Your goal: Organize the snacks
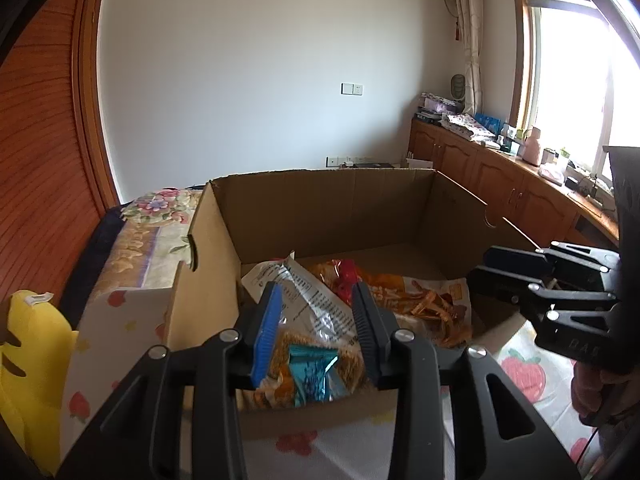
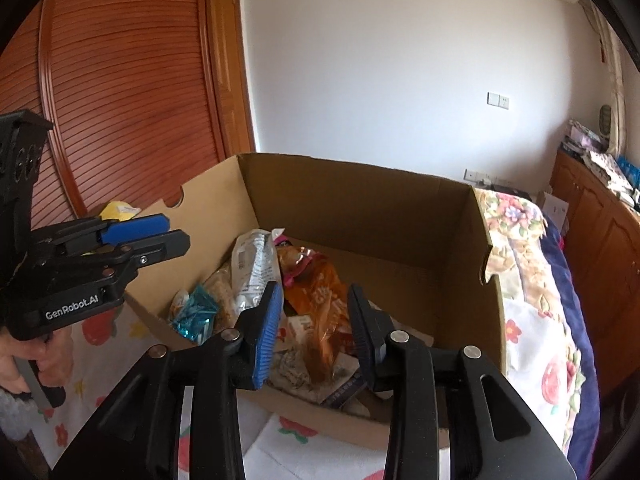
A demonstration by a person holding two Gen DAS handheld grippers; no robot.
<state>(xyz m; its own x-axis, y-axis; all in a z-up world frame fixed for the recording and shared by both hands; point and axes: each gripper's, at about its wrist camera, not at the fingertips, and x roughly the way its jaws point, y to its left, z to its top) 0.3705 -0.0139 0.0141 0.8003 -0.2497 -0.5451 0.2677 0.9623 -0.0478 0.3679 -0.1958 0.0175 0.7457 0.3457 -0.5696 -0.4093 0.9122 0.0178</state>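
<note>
An open cardboard box [image 1: 320,172] [image 2: 360,168] stands on a bed, with snacks piled at its near end. In the pile are a white printed bag [image 1: 304,296] [image 2: 256,268], an orange bag [image 1: 432,304] [image 2: 324,300], a teal packet [image 1: 310,372] [image 2: 196,312] and a red packet [image 1: 346,280]. My left gripper [image 1: 317,292] [image 2: 178,232] hovers over the near left part of the pile, open, with nothing between its pads. My right gripper [image 2: 315,290] [image 1: 480,266] hangs over the orange bag, open and empty too. A hand holds each grip.
The box's far half shows bare cardboard floor. A strawberry-print sheet [image 1: 520,368] covers the bed around the box, and a floral quilt [image 2: 516,216] lies beyond. A yellow plush toy [image 1: 28,360] sits at the left. A wooden cabinet [image 1: 500,176] with clutter runs under the window.
</note>
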